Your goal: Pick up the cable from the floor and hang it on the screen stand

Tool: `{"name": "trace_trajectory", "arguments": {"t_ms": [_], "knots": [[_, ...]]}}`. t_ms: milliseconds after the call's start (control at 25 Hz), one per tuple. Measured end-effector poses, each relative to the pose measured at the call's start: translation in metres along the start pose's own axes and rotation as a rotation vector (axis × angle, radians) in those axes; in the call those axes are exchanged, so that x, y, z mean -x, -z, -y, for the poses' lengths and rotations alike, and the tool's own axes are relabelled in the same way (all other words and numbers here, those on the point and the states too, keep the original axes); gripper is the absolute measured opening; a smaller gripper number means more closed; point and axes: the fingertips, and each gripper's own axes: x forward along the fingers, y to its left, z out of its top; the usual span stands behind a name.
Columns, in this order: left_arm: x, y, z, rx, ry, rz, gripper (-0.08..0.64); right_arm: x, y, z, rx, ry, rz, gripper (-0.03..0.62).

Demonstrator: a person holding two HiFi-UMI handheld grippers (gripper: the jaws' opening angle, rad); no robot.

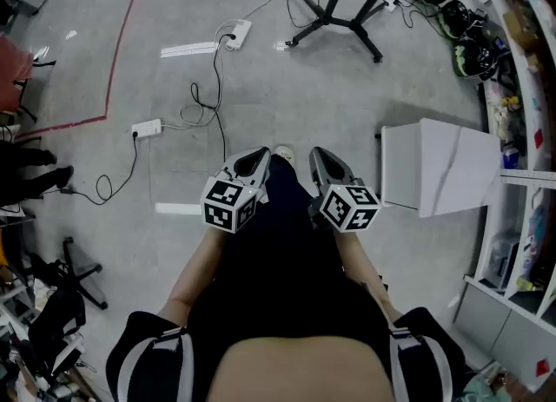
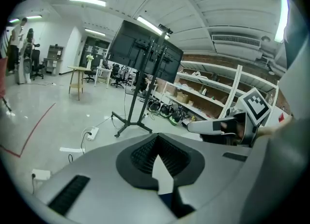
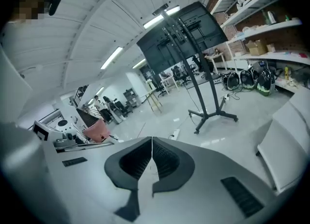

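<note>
Head view shows left claw (image 1: 257, 159) and right claw (image 1: 320, 159) closed, empty, the cable (image 1: 217, 79) lying well ahead.

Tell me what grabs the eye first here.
The left claw and the right claw, each carrying a black-and-white marker cube, sit shut and empty side by side at the head view's centre. Beyond them a black cable trails loose over the grey floor, and the black screen stand rises at the top edge.
</note>
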Motion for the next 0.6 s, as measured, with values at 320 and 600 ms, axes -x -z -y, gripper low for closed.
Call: {"name": "trace_trajectory", "arguments": {"t_ms": [320,600], "knots": [[-0.045,-0.042,-0.045,0.011,0.009,0.041,0.0,-0.069,-0.042,0.008,0.089,-0.047,-0.002,0.025],[-0.106,-0.111,-0.091,0.026,0.017,0.059,0.0,-0.142,-0.118,0.018,0.13,-0.095,0.023,0.025]]}}
